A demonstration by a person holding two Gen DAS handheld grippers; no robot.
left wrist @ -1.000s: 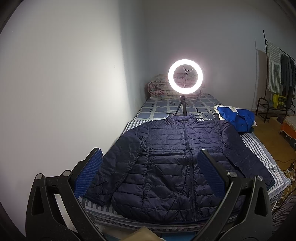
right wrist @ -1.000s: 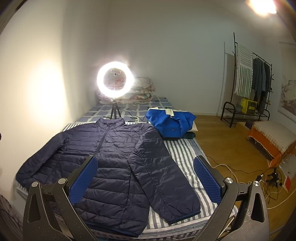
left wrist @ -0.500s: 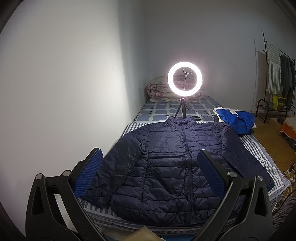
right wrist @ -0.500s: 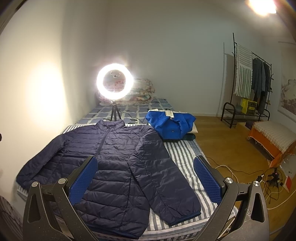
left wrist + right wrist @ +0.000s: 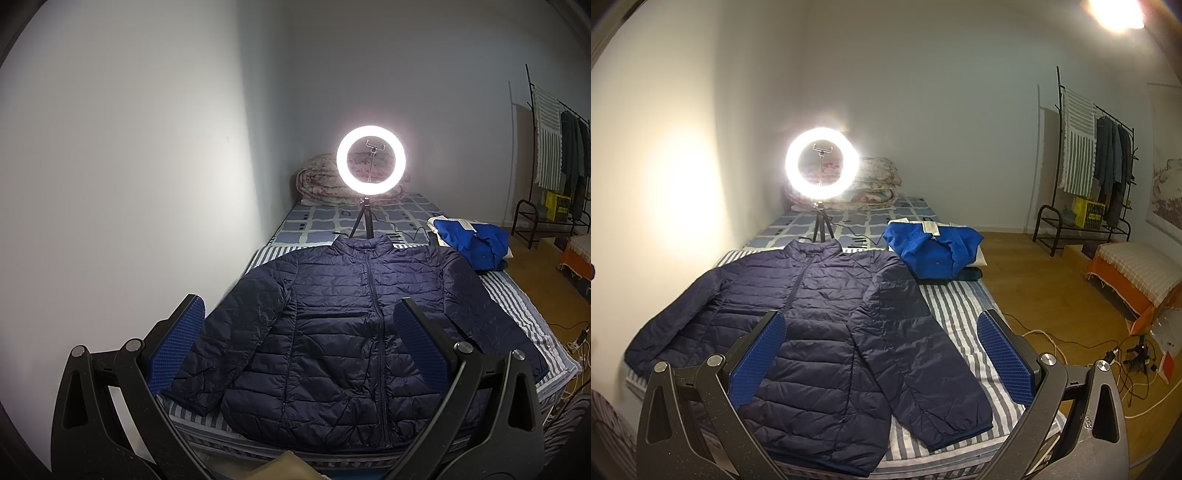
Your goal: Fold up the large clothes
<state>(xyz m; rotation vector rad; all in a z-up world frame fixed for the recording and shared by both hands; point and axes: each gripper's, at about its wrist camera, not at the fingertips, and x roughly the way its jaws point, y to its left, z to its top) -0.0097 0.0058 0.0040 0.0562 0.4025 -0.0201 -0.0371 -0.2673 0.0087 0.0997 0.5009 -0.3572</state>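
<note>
Left gripper point(image 5: 297, 332): released, held above near bed edge, aimed toward 12 o'clock. Right gripper point(image 5: 881, 345): released, likewise raised. Navy puffer jacket point(image 5: 343, 332): flat, zipped, sleeves spread on striped sheet point(image 5: 960, 314).

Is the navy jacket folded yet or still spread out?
Spread out. The navy jacket lies flat, front up and zipped, on the striped bed, both sleeves angled outward; neither open gripper touches it.

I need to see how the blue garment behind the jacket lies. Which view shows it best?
The right wrist view: the blue garment lies unobstructed, bundled on the bed. The left wrist view shows it smaller, near the edge.
</note>
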